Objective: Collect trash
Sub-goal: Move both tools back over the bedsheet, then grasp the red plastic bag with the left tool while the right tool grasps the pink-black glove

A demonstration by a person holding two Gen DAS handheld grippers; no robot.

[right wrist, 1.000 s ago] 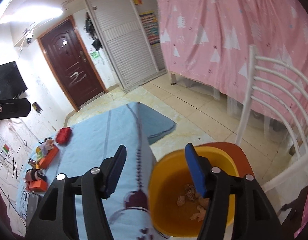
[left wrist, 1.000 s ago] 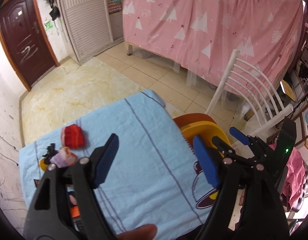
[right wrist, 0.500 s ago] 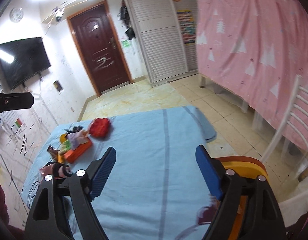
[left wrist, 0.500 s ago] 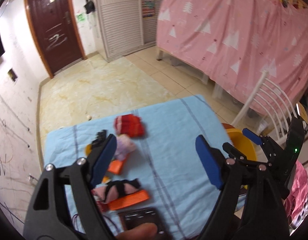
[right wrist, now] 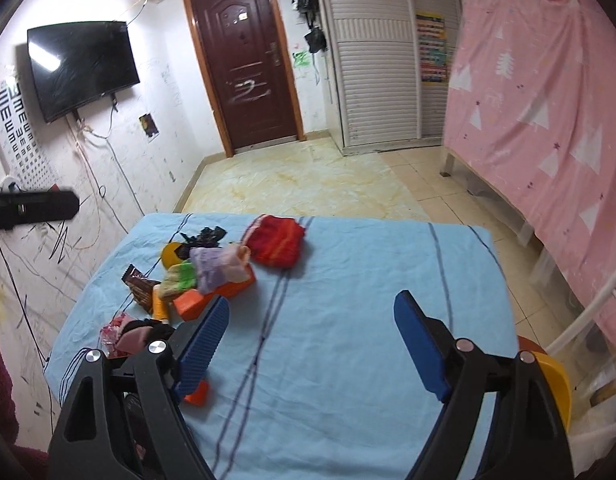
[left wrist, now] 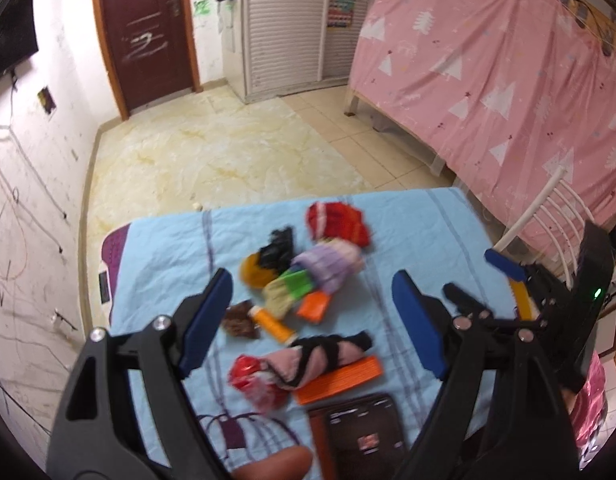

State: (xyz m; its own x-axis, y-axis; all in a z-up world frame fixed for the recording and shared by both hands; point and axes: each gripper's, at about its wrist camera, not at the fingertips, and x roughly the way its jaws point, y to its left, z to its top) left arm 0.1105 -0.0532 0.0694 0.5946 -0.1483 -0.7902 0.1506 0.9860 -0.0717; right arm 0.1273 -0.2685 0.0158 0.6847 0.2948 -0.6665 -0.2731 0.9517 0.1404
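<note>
A heap of litter lies on the light blue tablecloth (left wrist: 408, 232): a red knit bundle (left wrist: 336, 224), a purple-pink bundle (left wrist: 332, 264), a black wrapper (left wrist: 278, 248), an orange box (left wrist: 314, 308), an orange tube (left wrist: 274, 324) and a pink bundle with a black strap (left wrist: 320, 356). My left gripper (left wrist: 312, 320) hovers open above this heap, holding nothing. My right gripper (right wrist: 312, 344) is open over bare cloth, with the heap (right wrist: 212, 268) to its left. The yellow bin (right wrist: 554, 384) peeks in at the right edge, beside the table.
A dark phone or tablet (left wrist: 360, 428) and a flat orange box (left wrist: 340, 378) lie at the near edge. A white chair (left wrist: 548, 200) and a pink curtain (left wrist: 488, 80) stand to the right. Tiled floor and a brown door (right wrist: 244, 64) lie beyond the table.
Both views have swung left, away from the yellow bin and onto the heap on the cloth. The right jaws stand wider than a second ago.
</note>
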